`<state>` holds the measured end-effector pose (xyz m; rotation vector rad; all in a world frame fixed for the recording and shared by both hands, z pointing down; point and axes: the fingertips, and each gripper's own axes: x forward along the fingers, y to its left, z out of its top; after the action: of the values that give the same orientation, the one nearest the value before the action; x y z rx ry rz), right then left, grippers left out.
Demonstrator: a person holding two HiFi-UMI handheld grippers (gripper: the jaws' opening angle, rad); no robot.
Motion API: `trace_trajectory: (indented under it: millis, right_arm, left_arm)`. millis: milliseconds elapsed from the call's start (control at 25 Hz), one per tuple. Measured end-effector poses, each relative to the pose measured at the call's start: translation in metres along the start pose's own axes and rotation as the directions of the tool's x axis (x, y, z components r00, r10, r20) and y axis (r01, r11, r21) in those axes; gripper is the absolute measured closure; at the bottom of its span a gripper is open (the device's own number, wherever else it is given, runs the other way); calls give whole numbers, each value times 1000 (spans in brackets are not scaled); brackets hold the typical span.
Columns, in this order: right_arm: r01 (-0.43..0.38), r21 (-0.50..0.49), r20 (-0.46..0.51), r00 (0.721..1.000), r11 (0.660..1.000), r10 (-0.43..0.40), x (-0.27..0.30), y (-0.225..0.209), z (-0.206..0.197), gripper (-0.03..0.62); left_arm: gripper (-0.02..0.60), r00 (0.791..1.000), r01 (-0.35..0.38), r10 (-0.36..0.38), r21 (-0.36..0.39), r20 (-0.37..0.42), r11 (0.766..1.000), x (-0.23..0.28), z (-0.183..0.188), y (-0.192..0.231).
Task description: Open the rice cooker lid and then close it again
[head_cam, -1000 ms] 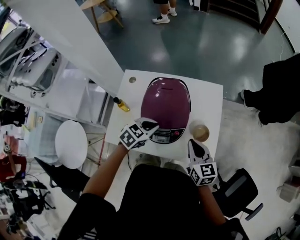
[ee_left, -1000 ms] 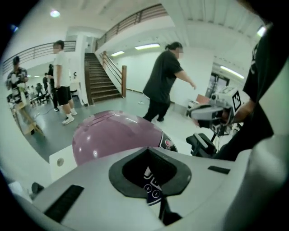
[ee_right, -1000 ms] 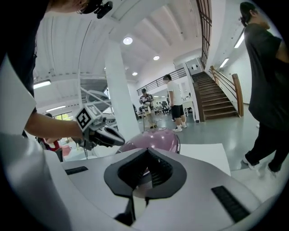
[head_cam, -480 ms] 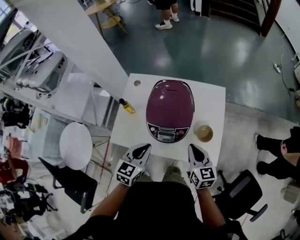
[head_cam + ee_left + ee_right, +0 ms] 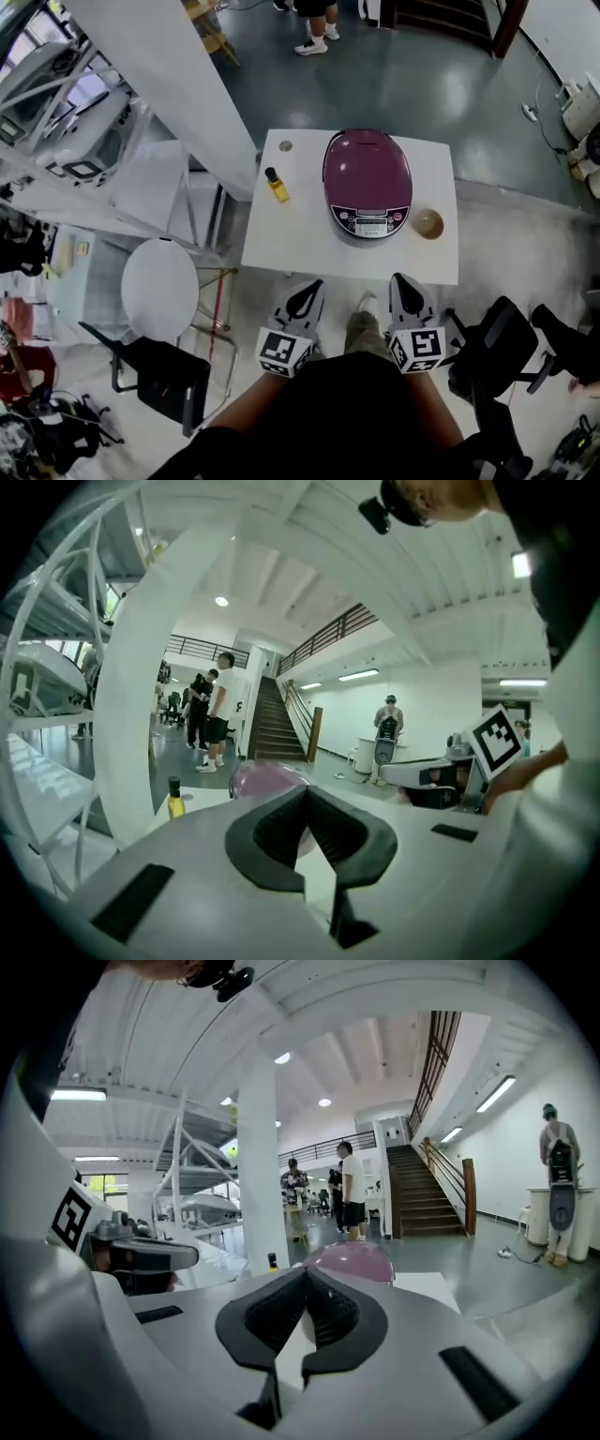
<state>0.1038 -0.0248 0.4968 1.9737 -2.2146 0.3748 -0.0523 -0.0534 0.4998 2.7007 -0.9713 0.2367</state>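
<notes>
The purple rice cooker (image 5: 367, 178) stands on the white table (image 5: 291, 248) with its lid down and its control panel facing me. Both grippers hang in front of the table's near edge, apart from the cooker. My left gripper (image 5: 312, 284) is shut and empty, as is my right gripper (image 5: 401, 278). In the left gripper view the shut jaws (image 5: 306, 791) point at the cooker (image 5: 261, 777). Beyond the shut right gripper (image 5: 305, 1275) in its own view, the cooker's dome (image 5: 352, 1260) shows.
A yellow oil bottle (image 5: 277, 186) stands left of the cooker, a small brown bowl (image 5: 428, 223) to its right. A white round stool (image 5: 159, 288) and a black chair (image 5: 164, 375) are at the left, another black chair (image 5: 492, 356) at the right. People stand far behind.
Both grippers have drawn back from the table toward me; the left one was at the cooker's front a second ago. The table now sits farther off in the head view.
</notes>
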Motion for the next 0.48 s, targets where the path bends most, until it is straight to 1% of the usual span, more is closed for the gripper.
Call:
trace_trajectory:
  millis: [80,200,280,360,480]
  right_arm:
    - [30,14,-10,1000,999,-30,-19,24,-11,594]
    - [53,5,-34,998,999,-52,-47,54,-27,594]
    - [76,-4,-46,996,997,-76,-65,67,-30,594]
    - [94,-11,-41,995,996,-94,-82,76,-29,594]
    - [115,-33,-19,993,993,-115,-98,83,-21,595]
  left_arm:
    - [578,1000,15,-15,15,20,1000,-27,-4,2]
    - [578,999,24,-24,-6,22,1000,-65,-21,1]
    - [577,999,49,-49,-10,23,999,-83,-31,-2]
    - [578,997,76,-76,-2,35,997,-100,-32,-6]
    - [578,995,80,-80,-1,51,997,-120,-24,-7]
